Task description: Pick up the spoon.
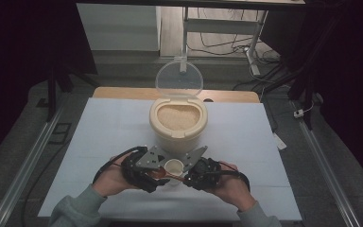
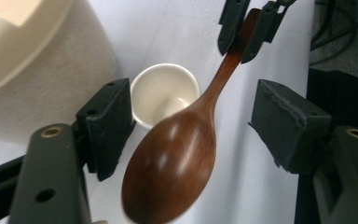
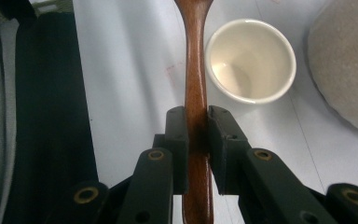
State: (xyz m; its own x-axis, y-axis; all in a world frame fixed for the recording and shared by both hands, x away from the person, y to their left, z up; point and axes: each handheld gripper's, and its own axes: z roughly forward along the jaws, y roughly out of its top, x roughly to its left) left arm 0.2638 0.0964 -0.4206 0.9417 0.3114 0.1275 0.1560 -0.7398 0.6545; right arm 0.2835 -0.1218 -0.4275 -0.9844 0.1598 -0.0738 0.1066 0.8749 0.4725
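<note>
In the high view the dark brown wooden spoon [image 1: 166, 174] lies roughly level between the two hands, its long axis running across the picture, bowl toward the left gripper [image 1: 144, 168] and handle toward the right gripper [image 1: 199, 173]; a small white paper cup [image 1: 174, 166] stands just behind it on the white-covered bench [image 1: 99, 137], and the cream round rice container [image 1: 178, 124] with its clear lid [image 1: 179, 78] tipped up stands close beyond the cup. In the left gripper view the spoon's rounded bowl [image 2: 170, 170] points toward the camera, back side up, lying in the gap between the spread jaws, which do not press on it; the handle slants away to the upper right into the other gripper's jaws, with the cup just beside the left jaw and the container wall at far left. In the right gripper view the jaws pinch the spoon's handle [image 3: 196, 84], which runs straight up the frame, cup to its right
</note>
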